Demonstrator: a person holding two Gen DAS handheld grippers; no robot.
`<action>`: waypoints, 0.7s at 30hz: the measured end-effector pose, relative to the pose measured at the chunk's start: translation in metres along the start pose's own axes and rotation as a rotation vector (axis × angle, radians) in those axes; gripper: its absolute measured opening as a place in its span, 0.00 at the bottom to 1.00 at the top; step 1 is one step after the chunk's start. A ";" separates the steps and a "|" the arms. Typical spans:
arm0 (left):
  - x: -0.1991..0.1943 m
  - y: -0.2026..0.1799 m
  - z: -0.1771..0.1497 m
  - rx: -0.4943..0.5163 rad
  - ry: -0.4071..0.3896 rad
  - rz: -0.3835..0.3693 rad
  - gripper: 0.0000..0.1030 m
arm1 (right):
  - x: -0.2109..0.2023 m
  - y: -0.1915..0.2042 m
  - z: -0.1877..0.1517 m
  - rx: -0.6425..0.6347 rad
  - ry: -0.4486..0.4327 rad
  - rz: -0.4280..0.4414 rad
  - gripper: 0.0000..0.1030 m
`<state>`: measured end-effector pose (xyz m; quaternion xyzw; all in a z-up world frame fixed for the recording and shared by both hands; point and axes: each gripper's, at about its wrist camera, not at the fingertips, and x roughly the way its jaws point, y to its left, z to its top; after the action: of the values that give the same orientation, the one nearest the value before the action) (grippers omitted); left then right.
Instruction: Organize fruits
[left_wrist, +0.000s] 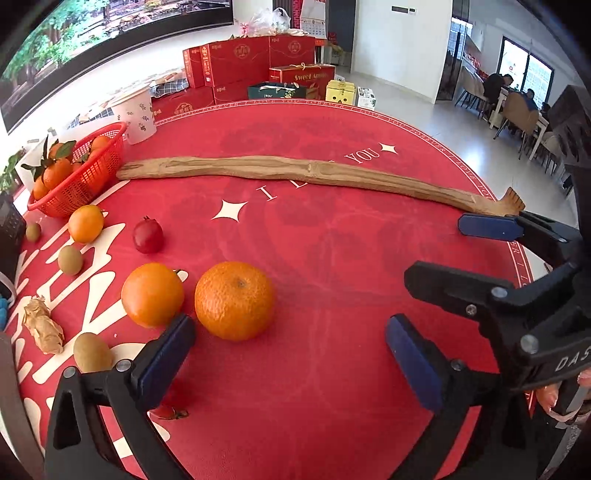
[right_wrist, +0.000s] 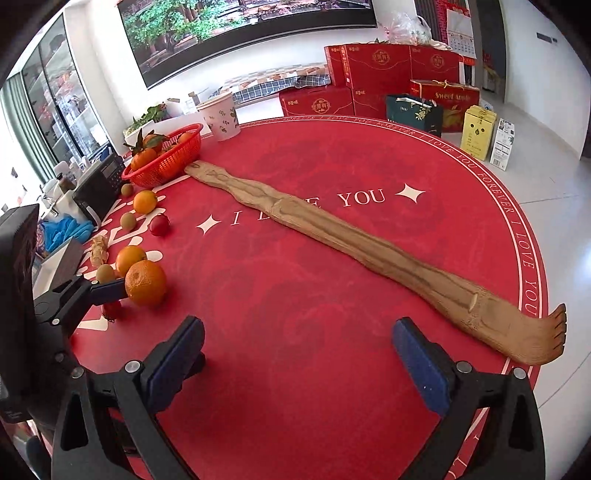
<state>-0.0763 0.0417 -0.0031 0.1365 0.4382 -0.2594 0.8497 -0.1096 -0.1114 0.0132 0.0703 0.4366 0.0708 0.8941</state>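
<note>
While both grippers hang spread and empty over the red table (left_wrist: 332, 258), the loose fruit is seen lined up along the table's left side, short of the red basket (left_wrist: 79, 177) already holding leafy oranges. The left gripper (left_wrist: 291, 354) is held with its jaws wide apart, nothing between the pads, and a large mandarin (left_wrist: 234, 300) lies just ahead of its left pad. The right gripper (right_wrist: 299, 358) is likewise open over bare cloth, well apart from any fruit.

Beside the mandarin a smooth orange (left_wrist: 152, 294) is found, nearly touching it; farther back a smaller orange (left_wrist: 85, 223), a dark red fruit (left_wrist: 147, 235) and three small brown-green fruits, possibly kiwis (left_wrist: 70, 260), are scattered. A cherry tomato (left_wrist: 168, 411) is half hidden under the left gripper's arm. A long wooden back scratcher (left_wrist: 314, 173) is laid across the table, its end touching the basket.

The mandarin is judged moderately heavy, firm yet yielding, with a pebbled rind that should give the pads good purchase; being round, it is likely to roll if nudged off centre. A hold across its widest middle, pads on opposite sides, is thought best, with gentle pressure so the loose skin is not bruised. The tomato is expected to be the most fragile and slippery piece.
</note>
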 end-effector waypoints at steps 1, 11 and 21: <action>0.000 0.000 0.000 0.000 0.000 0.000 1.00 | 0.000 0.000 0.000 -0.008 0.000 -0.005 1.00; 0.000 0.000 0.001 0.000 0.001 0.000 1.00 | 0.003 0.003 0.001 -0.043 0.002 -0.020 1.00; 0.001 0.000 0.001 0.000 0.001 0.000 1.00 | 0.005 0.002 0.004 -0.049 -0.003 -0.012 1.00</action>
<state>-0.0751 0.0414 -0.0030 0.1369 0.4386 -0.2593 0.8495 -0.1039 -0.1084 0.0120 0.0459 0.4340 0.0760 0.8965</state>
